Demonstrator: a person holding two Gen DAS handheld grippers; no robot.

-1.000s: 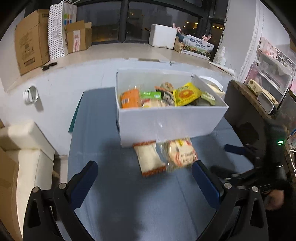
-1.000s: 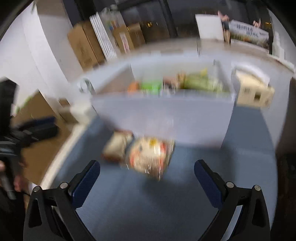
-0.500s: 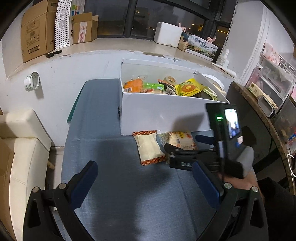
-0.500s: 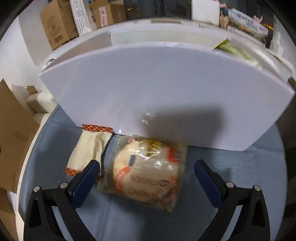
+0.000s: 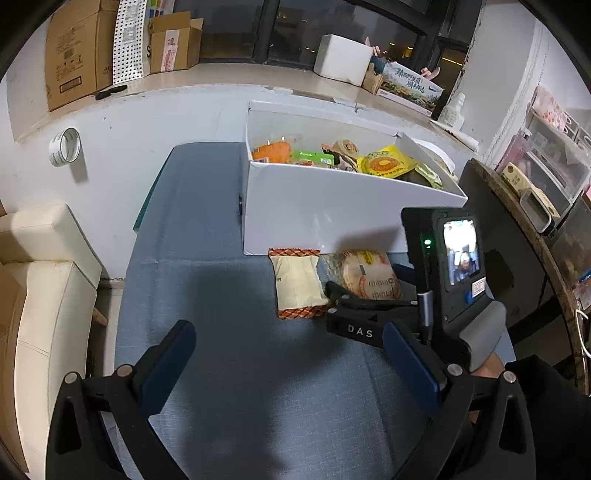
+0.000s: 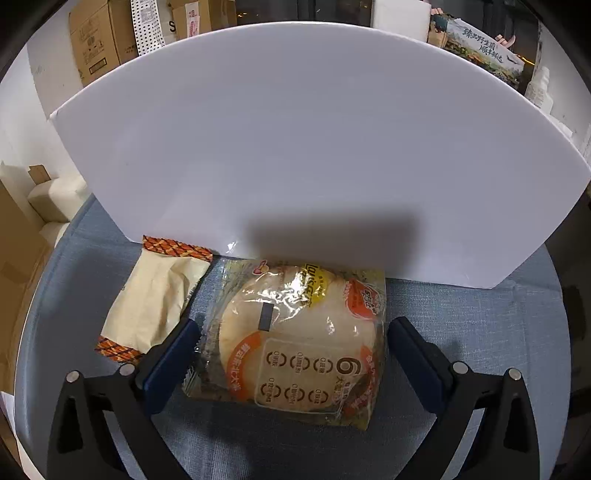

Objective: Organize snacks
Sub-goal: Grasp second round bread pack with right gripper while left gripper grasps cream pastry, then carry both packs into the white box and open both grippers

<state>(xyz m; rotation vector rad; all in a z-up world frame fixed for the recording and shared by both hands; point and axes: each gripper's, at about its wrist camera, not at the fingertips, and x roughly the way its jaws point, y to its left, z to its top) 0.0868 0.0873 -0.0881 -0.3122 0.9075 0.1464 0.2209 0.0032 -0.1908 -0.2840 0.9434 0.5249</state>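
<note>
Background only: table has a blue-grey cloth top. Tape roll hangs on the white wall left of it. Cream cushioned seat sits at far left. Window ledge carries cardboard boxes, a black pen-like item, a white foam box, a printed carton and a small white bottle. Clear storage drawers are stacked at right, behind a dark round-edged tabletop.

Dark night window above a pale stone sill — brown cardboard boxes stacked on it; white wall below; cream cushioned seat at left.
</note>
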